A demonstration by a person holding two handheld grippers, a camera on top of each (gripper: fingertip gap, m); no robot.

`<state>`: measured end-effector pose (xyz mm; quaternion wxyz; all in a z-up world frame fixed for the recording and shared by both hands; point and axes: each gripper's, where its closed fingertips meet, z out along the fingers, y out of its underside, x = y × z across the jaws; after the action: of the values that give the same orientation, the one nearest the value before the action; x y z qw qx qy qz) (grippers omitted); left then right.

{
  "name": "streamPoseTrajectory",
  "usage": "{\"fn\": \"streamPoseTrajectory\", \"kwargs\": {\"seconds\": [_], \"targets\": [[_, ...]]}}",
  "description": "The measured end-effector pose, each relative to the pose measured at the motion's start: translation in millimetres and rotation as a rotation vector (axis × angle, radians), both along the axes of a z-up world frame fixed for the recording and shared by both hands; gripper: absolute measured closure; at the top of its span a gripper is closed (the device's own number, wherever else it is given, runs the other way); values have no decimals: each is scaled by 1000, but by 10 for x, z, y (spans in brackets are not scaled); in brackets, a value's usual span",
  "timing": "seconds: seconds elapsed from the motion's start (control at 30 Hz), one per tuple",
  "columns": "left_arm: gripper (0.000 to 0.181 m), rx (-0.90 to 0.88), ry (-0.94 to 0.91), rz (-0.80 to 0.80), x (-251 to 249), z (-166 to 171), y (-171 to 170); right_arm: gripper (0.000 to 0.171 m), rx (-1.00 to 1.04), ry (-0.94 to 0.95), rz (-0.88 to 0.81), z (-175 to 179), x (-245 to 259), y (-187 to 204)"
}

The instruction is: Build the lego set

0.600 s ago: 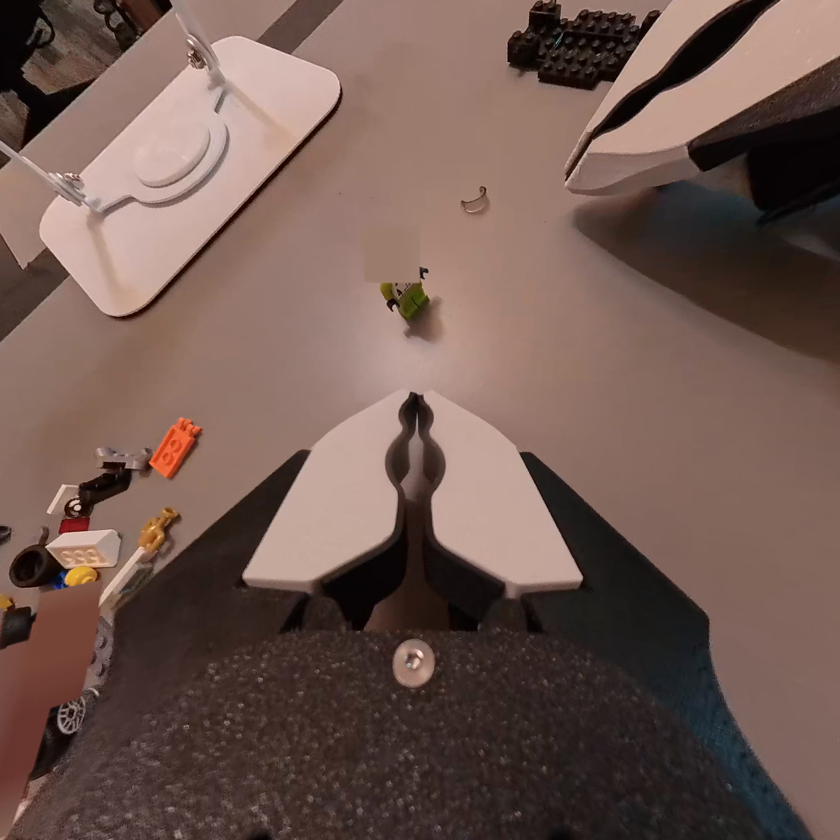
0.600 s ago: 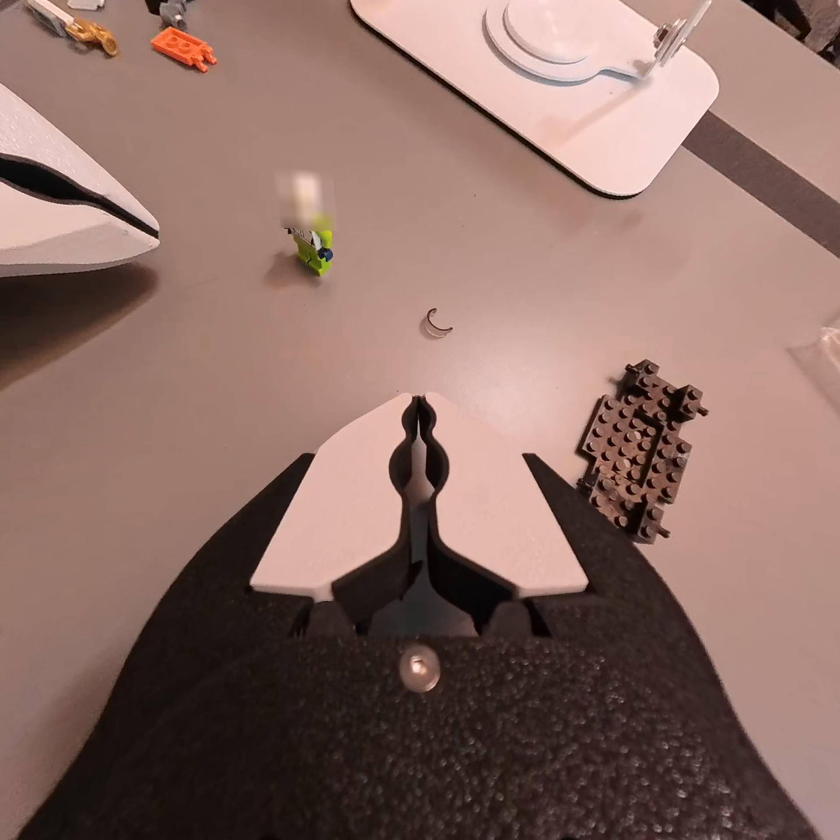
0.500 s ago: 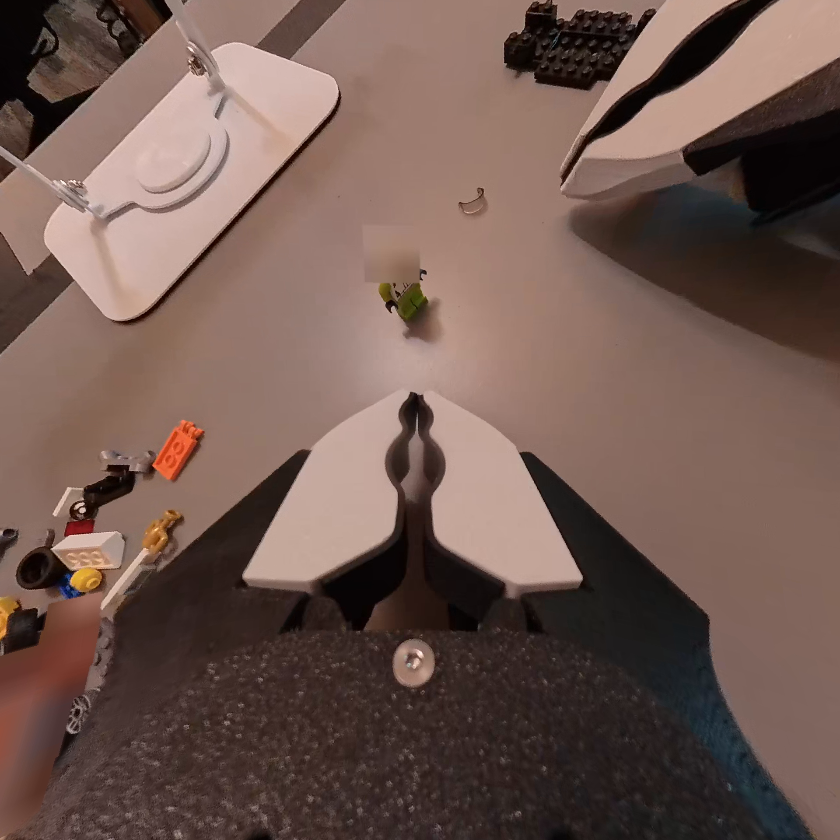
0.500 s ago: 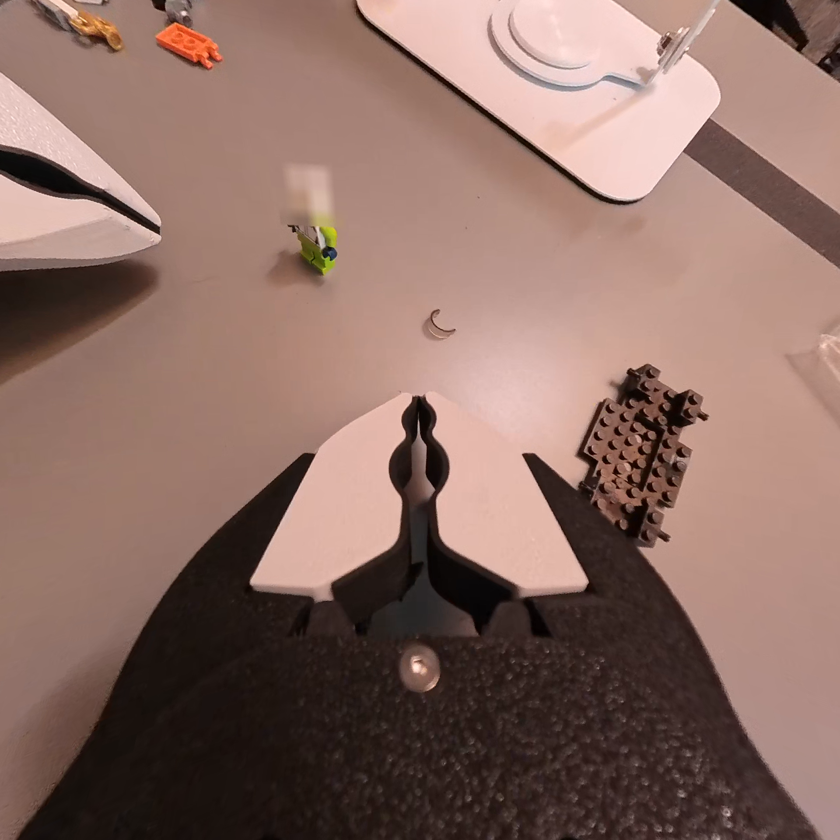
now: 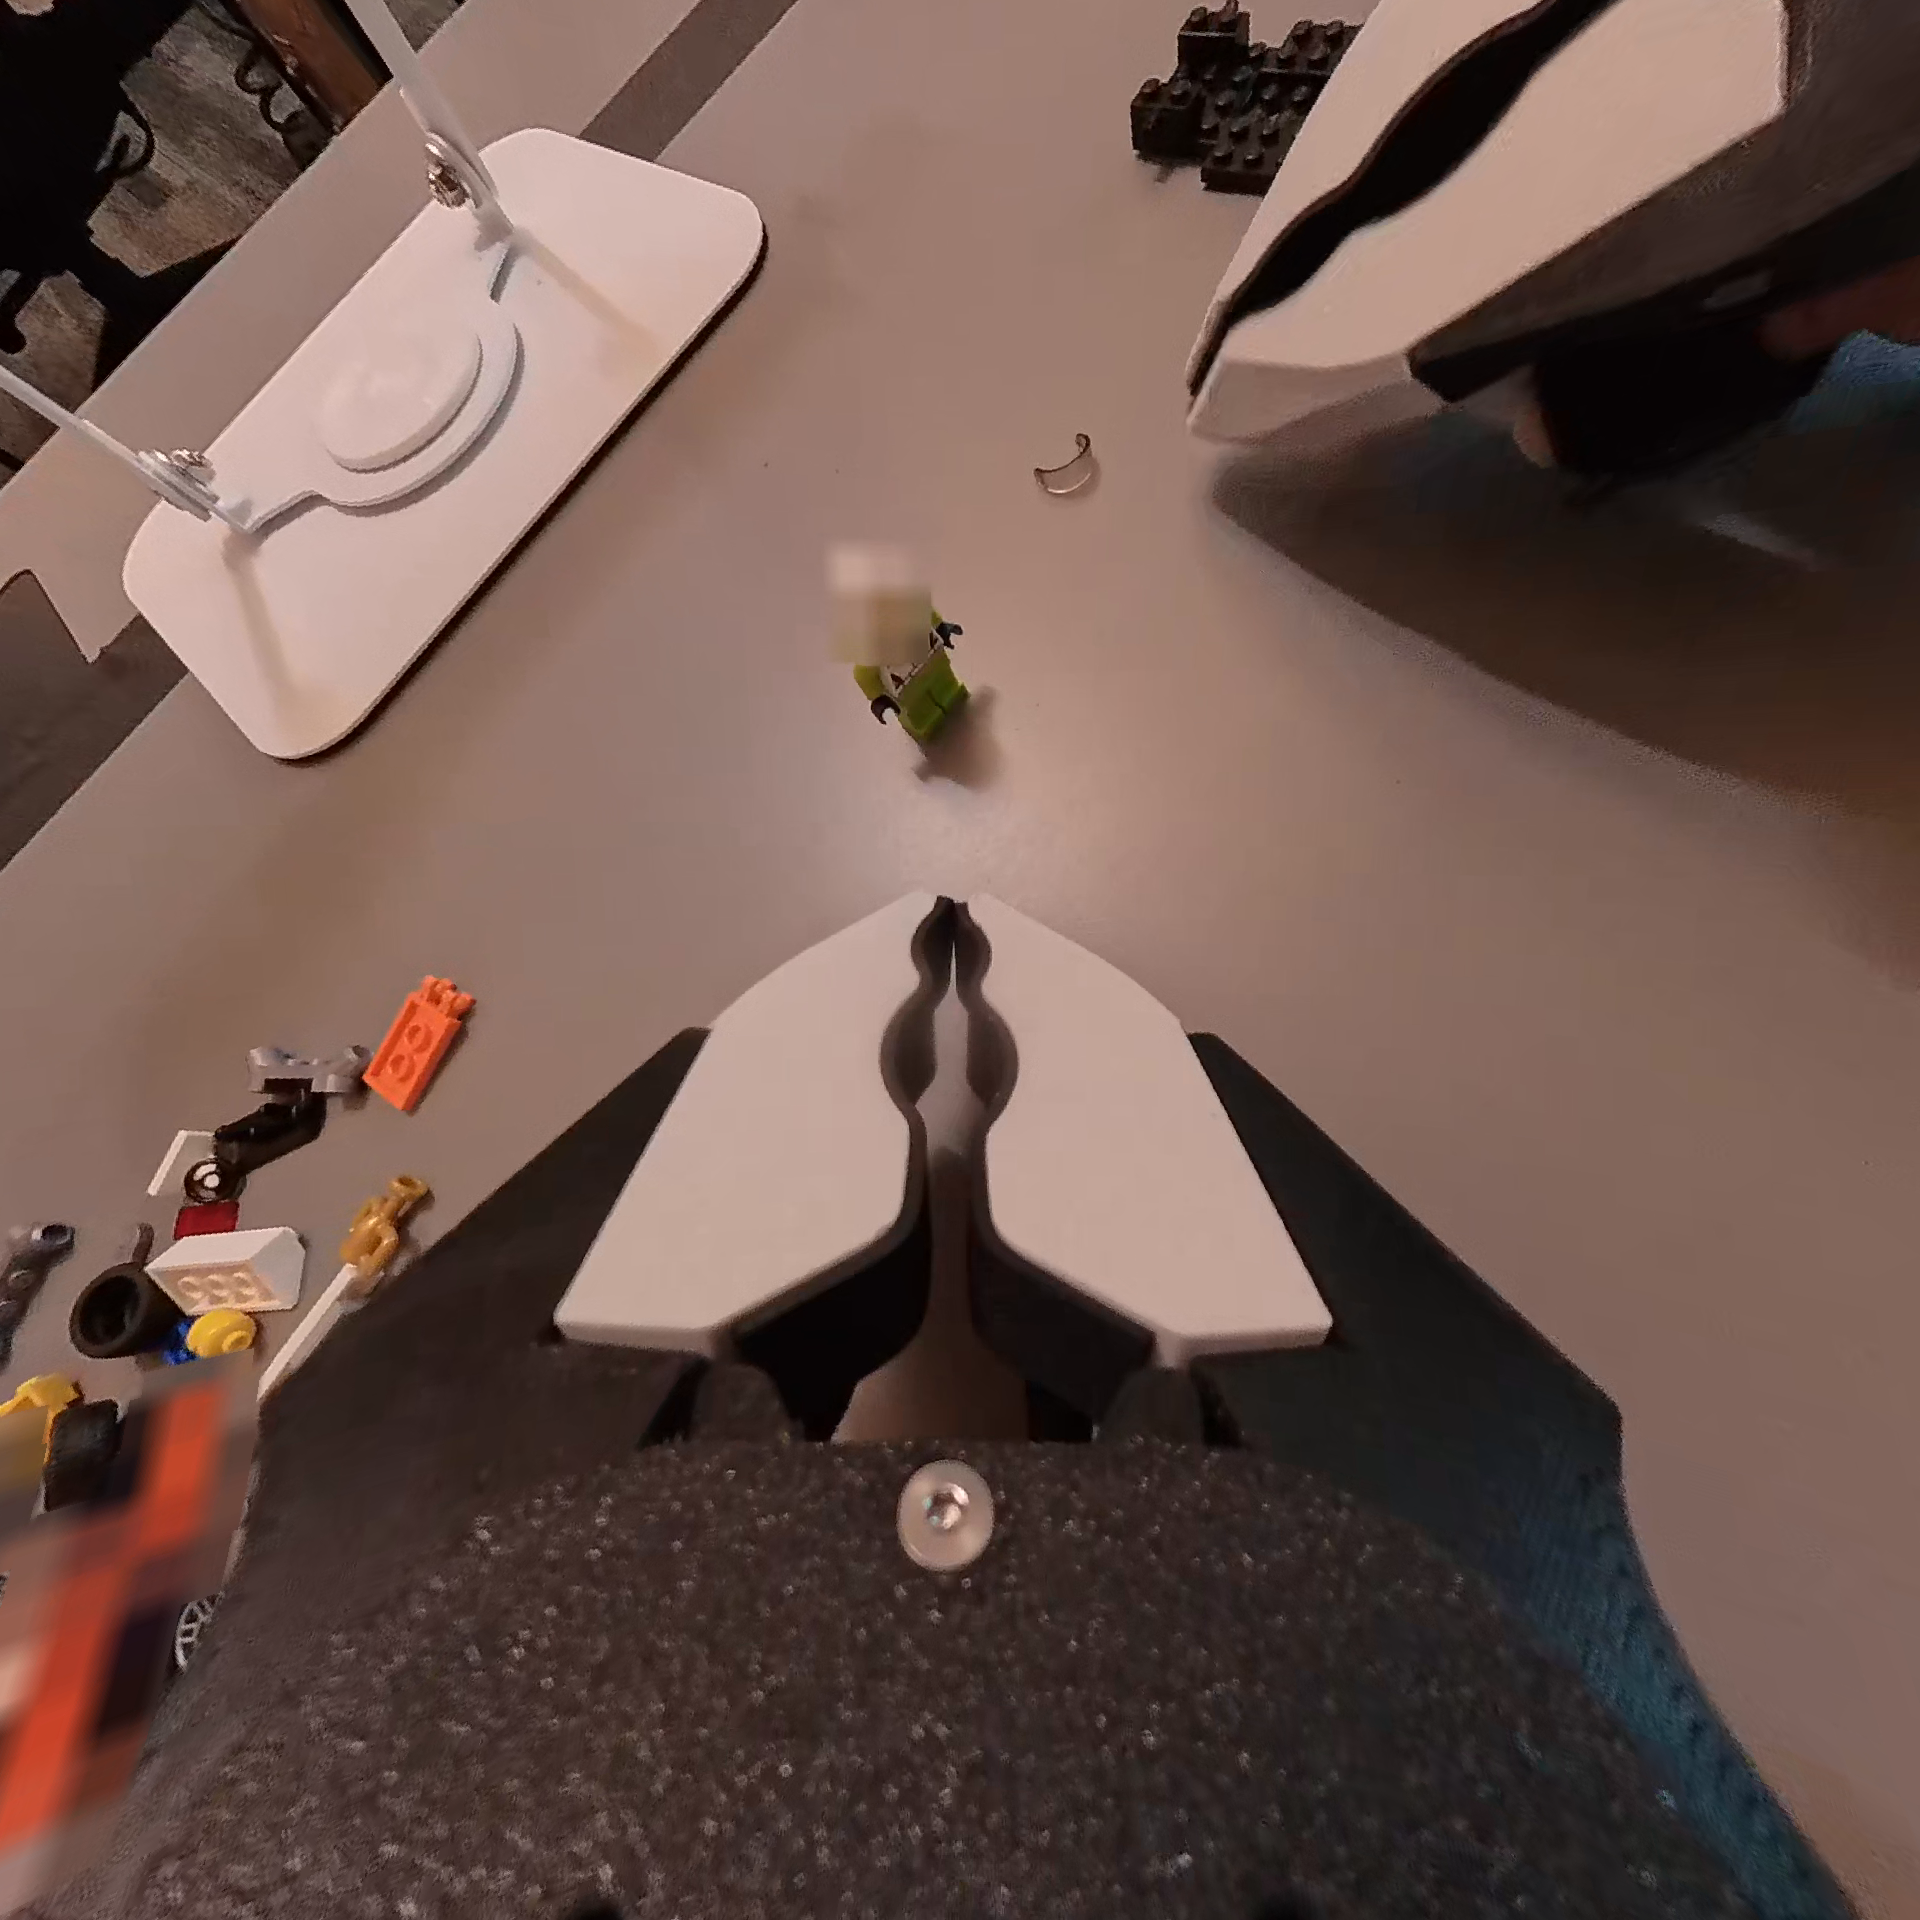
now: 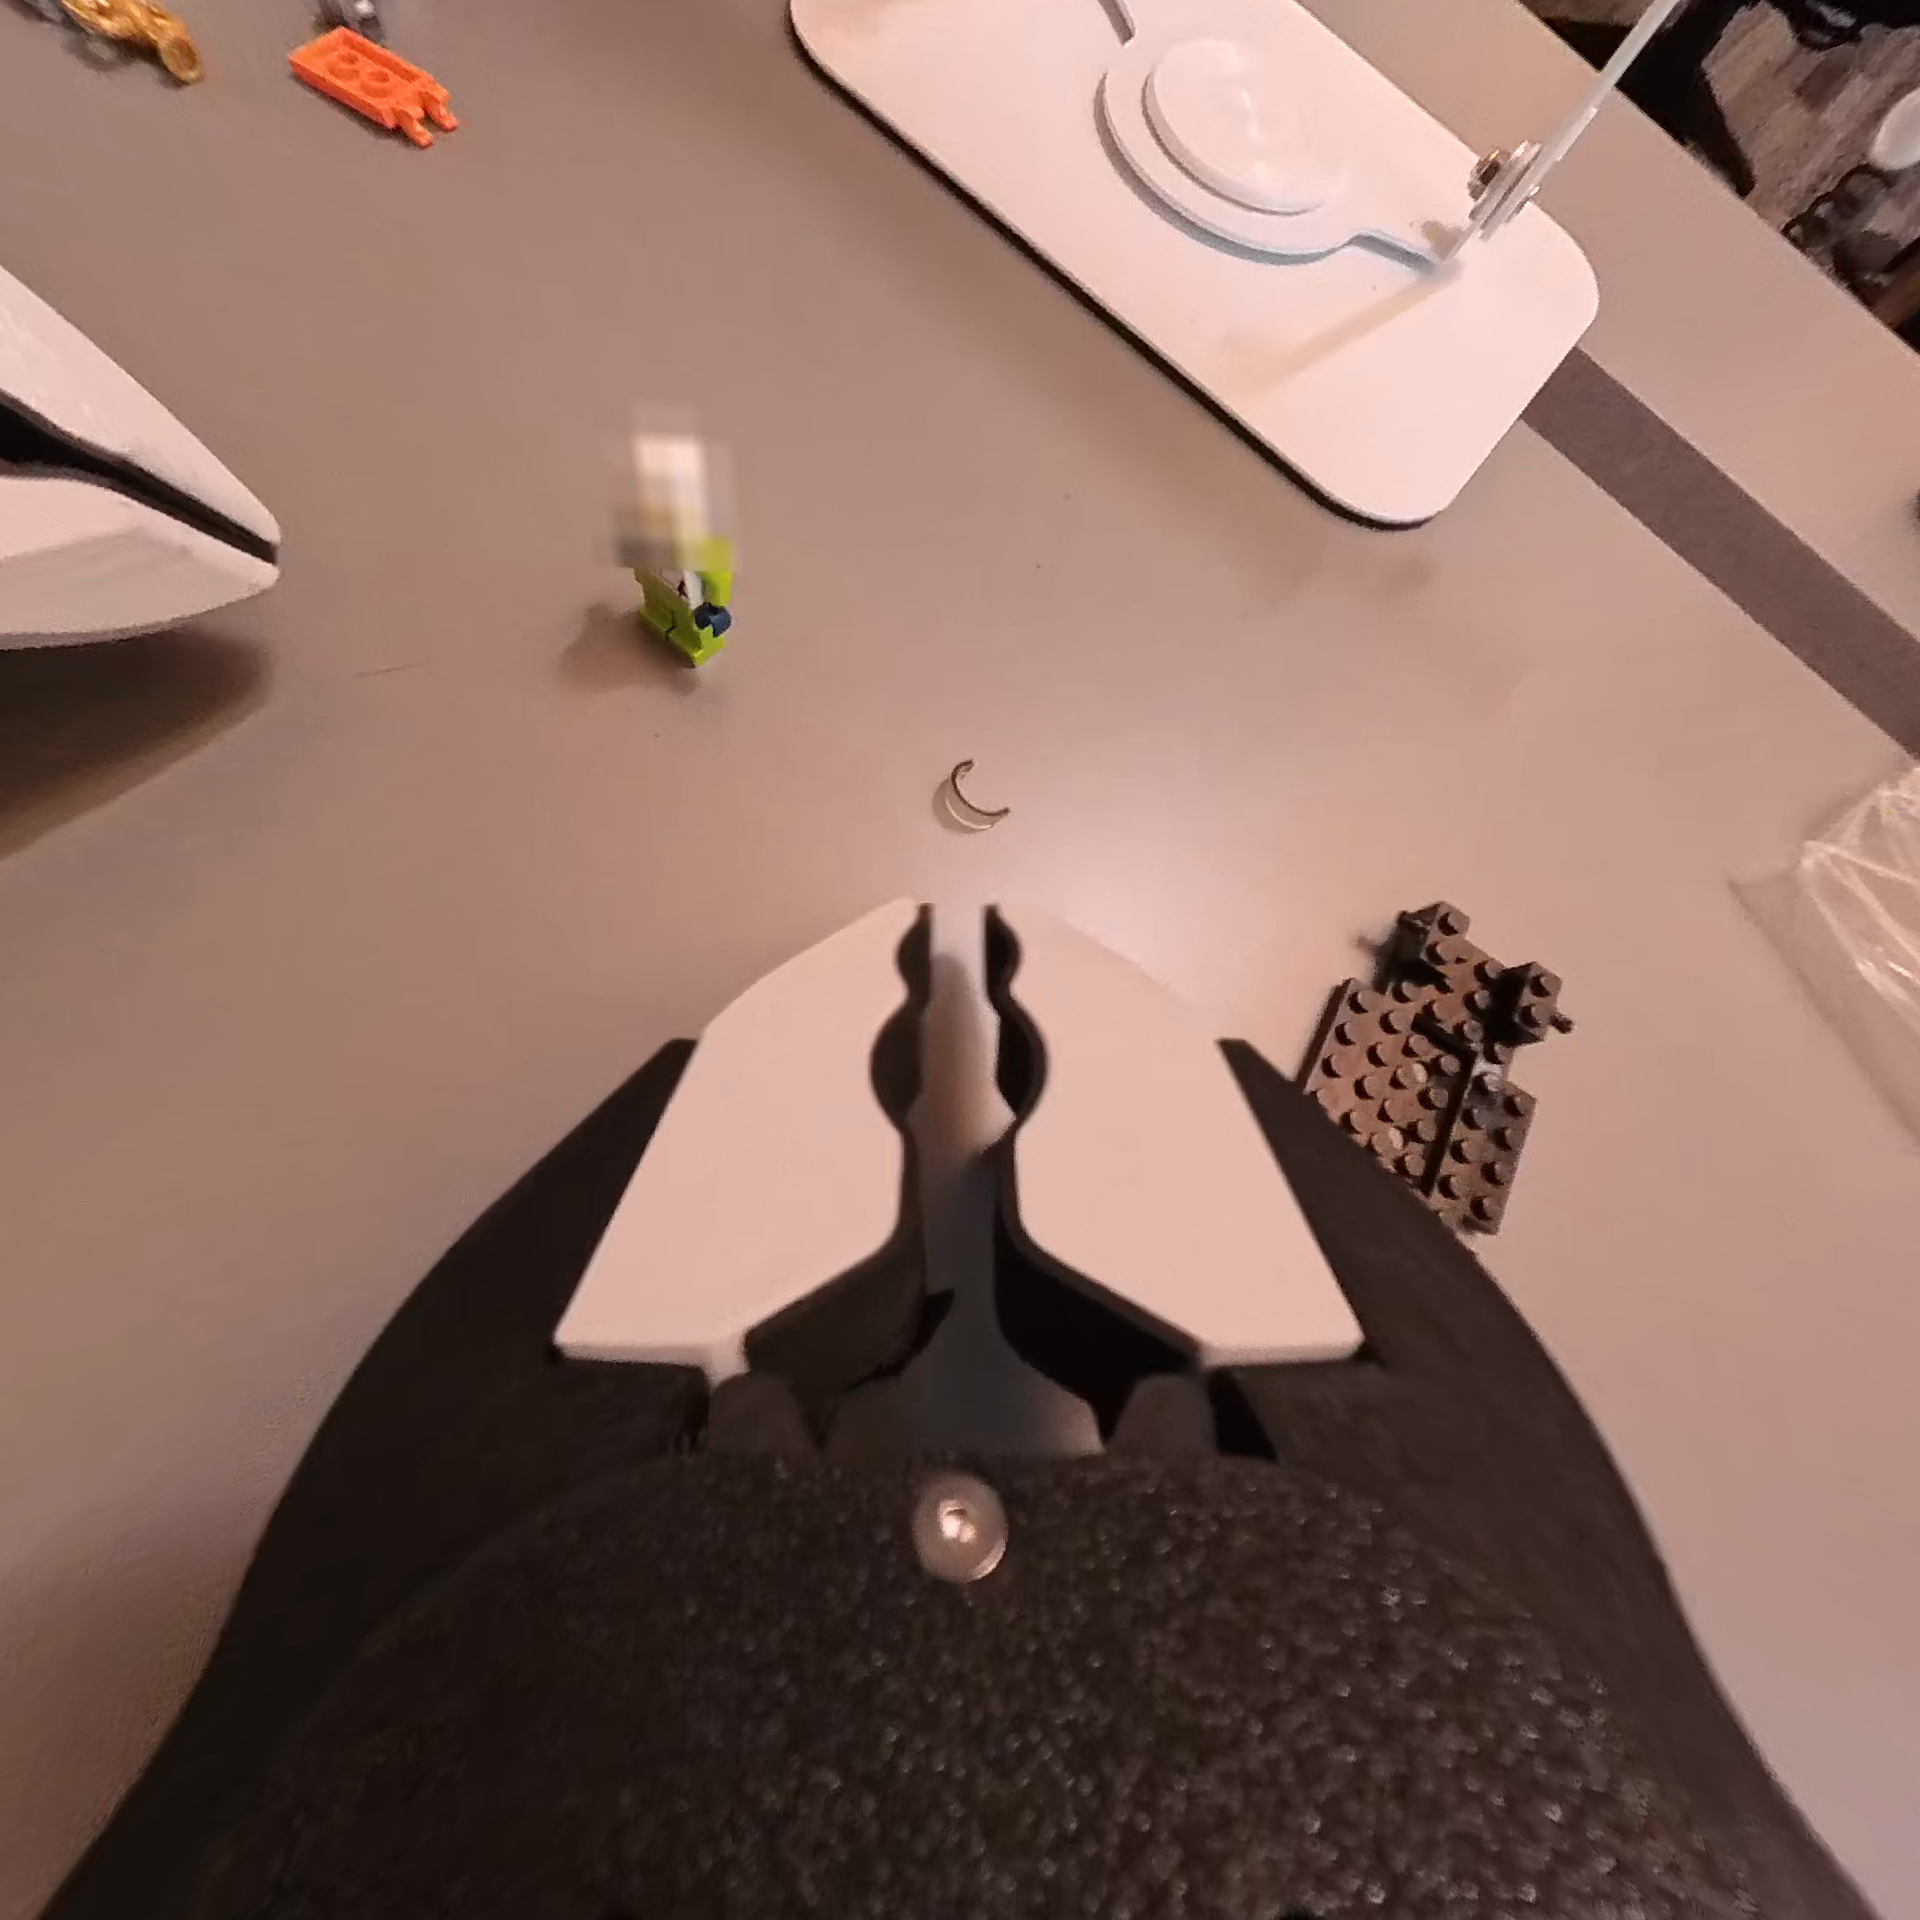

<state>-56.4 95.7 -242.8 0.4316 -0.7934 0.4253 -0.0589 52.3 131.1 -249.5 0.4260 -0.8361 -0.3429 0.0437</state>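
Note:
A lime-green minifigure (image 5: 914, 696) stands on the grey table ahead of my left gripper (image 5: 953, 904), which is shut and empty. It also shows in the right wrist view (image 6: 686, 618). A small clear curved piece (image 6: 971, 805) lies just ahead of my right gripper (image 6: 956, 909), whose fingertips stand a little apart with nothing between them. The same piece shows in the left wrist view (image 5: 1065, 473). A black studded chassis plate (image 6: 1434, 1081) lies to the right of my right gripper, and shows far off in the left wrist view (image 5: 1226, 94).
Loose parts lie at the left: an orange plate (image 5: 421, 1055), a white brick (image 5: 229, 1273), a gold piece (image 5: 384, 1231), a black tyre (image 5: 109, 1314). A white stand base (image 5: 436, 416) sits at the back (image 6: 1247, 260). A clear plastic bag (image 6: 1870, 935) lies at the right edge. Some 12 centimetres of space lies between my two pairs of fingers. The orange plate (image 5: 421, 1055) sits 12 centimetres or so from the ends of my left fingers. The right camera catches it too, in the right wrist view (image 6: 353, 88).
My right gripper has opened a little and moved toward the clear curved piece. My left gripper has stayed shut and barely moved.

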Motion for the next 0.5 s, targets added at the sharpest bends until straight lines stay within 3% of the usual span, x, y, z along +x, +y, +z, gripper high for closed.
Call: {"fn": "streamPoseTrajectory", "kwargs": {"seconds": [0.03,0.17,0.3,0.5], "targets": [[181,1,0,0,-1,1,0,171,3,2,-7,7,6,16],[181,2,-3,0,-4,12,2,171,5,-1,-19,2,26,42],[181,6,1,-3,2,14,-3,160,-4,12,-7,-4,5,42],[181,11,10,-8,8,12,-11,159,-3,15,-6,-4,-3,63]]}}
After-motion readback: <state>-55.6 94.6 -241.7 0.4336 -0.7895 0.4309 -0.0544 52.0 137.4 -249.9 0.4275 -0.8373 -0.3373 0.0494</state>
